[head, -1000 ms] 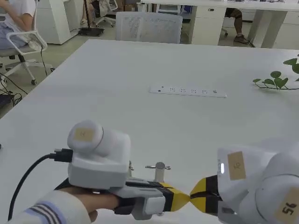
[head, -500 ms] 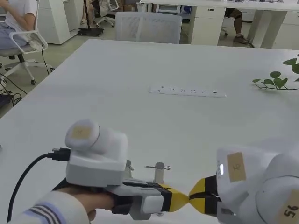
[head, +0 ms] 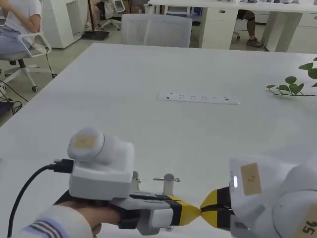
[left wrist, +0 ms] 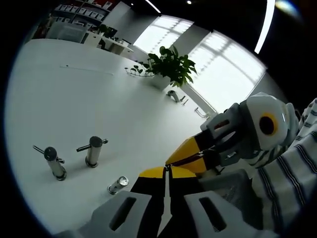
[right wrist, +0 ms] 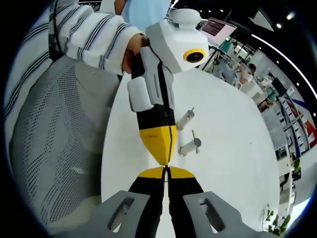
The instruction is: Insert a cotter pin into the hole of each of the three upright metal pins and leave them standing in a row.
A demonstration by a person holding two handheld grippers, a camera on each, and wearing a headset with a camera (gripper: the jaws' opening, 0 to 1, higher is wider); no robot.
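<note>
Holding left gripper (left wrist: pixel 167 171) and right gripper (right wrist: pixel 167 171) tip to tip, both pinched shut (nothing discernible between the jaws), just beside the bare metal pin (left wrist: pixel 118 184). Probably fitting that one next: keep tips aligned, meet its hole level, push straight without toppling it. Counting three pins: bare metal pin, then second metal pin (left wrist: pixel 91 152) and third metal pin (left wrist: pixel 54 163) beyond it, each upright with one cotter pin (left wrist: pixel 81 148); two cotter pins seen.

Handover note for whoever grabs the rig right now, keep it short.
Left gripper: shut, tip to tip with right gripper, also shut; can't tell if anything thin is pinched.
Done: first upright pin and second upright pin stand, each with a cotter pin through.
Third pin seems to lie on its side, no cotter pin seen.
Left: fit it, stand it in the row.
</note>
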